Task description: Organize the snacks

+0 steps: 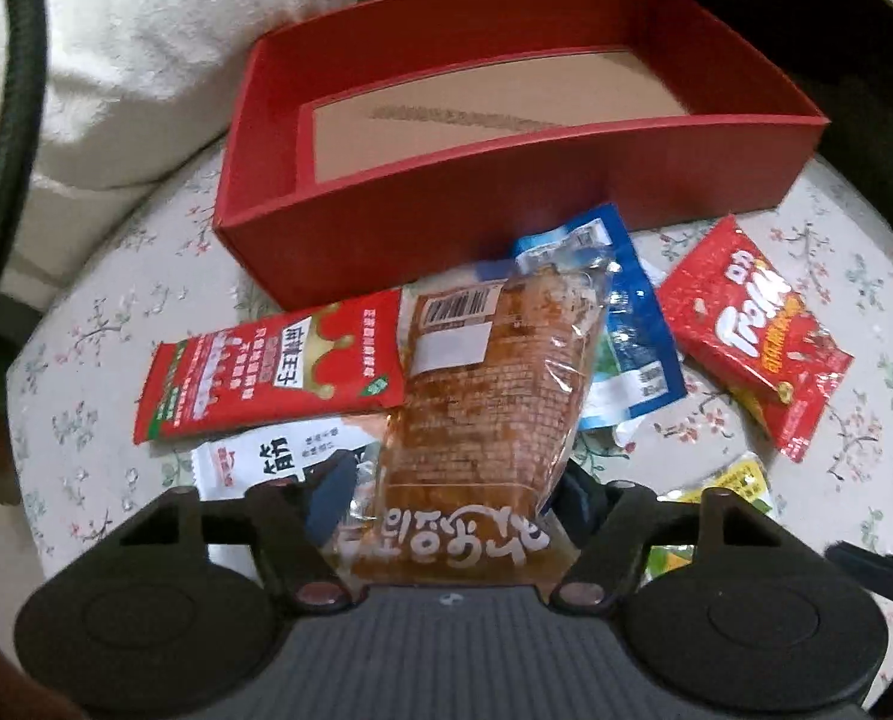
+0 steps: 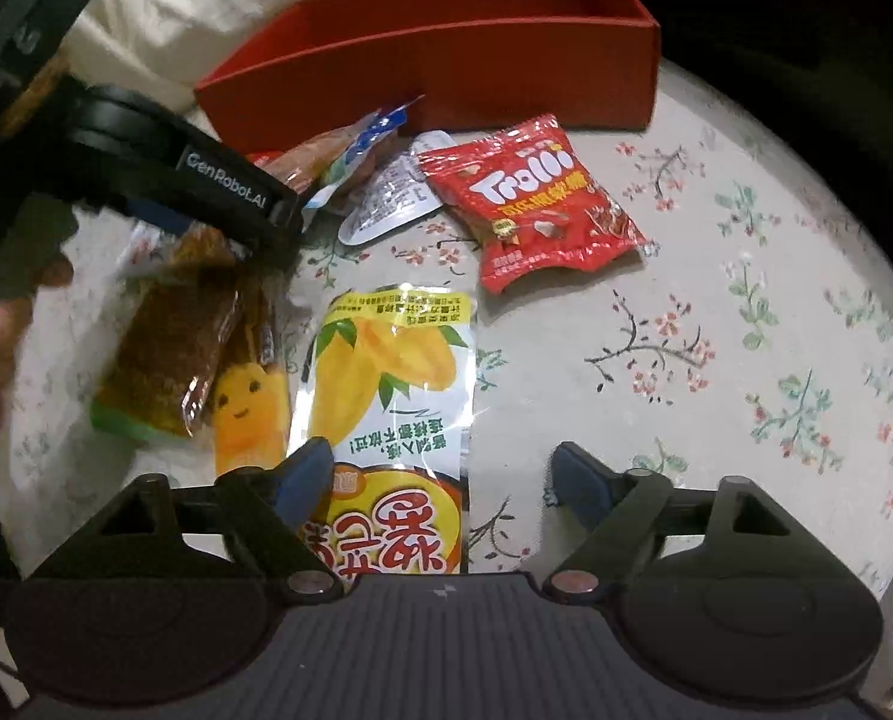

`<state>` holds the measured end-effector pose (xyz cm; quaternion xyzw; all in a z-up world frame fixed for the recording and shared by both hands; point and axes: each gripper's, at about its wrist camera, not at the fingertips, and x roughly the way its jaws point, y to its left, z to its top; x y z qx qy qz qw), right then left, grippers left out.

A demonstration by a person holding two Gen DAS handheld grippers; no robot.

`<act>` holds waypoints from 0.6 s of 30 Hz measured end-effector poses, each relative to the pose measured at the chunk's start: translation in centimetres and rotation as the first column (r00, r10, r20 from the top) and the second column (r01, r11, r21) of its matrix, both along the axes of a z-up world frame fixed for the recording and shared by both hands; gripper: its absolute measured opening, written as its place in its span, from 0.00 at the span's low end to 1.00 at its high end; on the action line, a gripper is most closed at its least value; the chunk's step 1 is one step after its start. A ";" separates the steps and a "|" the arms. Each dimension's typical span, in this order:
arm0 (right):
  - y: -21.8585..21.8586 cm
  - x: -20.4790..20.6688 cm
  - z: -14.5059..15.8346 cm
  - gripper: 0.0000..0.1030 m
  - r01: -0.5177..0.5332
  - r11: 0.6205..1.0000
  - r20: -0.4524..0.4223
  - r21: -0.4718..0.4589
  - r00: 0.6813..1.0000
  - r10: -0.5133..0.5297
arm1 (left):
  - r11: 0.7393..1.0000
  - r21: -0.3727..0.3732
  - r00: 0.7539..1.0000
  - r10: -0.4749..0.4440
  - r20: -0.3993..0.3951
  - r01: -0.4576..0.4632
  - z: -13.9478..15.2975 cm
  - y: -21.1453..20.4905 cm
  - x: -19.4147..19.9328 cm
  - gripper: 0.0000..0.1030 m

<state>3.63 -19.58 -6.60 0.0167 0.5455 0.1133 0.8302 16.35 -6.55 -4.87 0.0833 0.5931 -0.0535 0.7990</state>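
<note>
progress: early, the red rectangular cardboard box (image 1: 422,228) is seen with nothing inside | clear plastic packet of brown snack (image 1: 482,396) is gripped by left hand-held gripper (image 1: 446,516) just before the box | right hand-held gripper (image 2: 446,480) is held wide over yellow mango pouch (image 2: 386,372), nearer than the box | red Trolli bag (image 2: 530,204) and others are left on floral-cloth table (image 2: 716,330)

Floral tablecloth (image 1: 104,324) spreads beneath and ahead of the left gripper. White fuzzy fabric (image 1: 146,60) heaped far ahead-left. Dark ribbed hose (image 1: 8,138) curves down the left edge.
</note>
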 end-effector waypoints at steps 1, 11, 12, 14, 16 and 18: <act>0.2 -0.2 0.0 0.78 -0.015 1.000 0.007 -0.018 1.000 0.015 | 1.000 -0.019 1.000 0.001 -0.004 -0.001 0.1 0.4 0.1 0.57; 2.2 -0.8 -1.0 1.00 -0.183 0.978 0.023 -0.096 0.982 0.186 | 0.995 -0.099 1.000 -0.003 -0.017 0.001 1.0 2.8 1.3 0.51; 2.5 -0.9 -1.1 1.00 -0.188 0.975 0.028 -0.118 0.981 0.192 | 0.995 -0.101 0.999 0.014 -0.029 -0.017 0.7 3.0 1.6 0.53; 2.5 -0.7 -1.0 0.99 -0.175 0.978 0.025 -0.116 0.984 0.179 | 0.995 -0.097 0.999 0.017 -0.037 -0.021 0.2 2.7 1.8 0.59; 2.1 -0.7 -0.8 0.93 -0.167 0.979 0.034 -0.116 0.985 0.172 | 0.998 -0.058 0.999 -0.010 -0.040 0.008 -0.5 2.0 1.8 0.59; 1.9 -1.1 -0.5 0.81 -0.162 0.978 0.051 -0.129 0.984 0.170 | 0.999 0.015 0.999 -0.037 -0.020 0.037 -0.9 0.7 1.5 0.57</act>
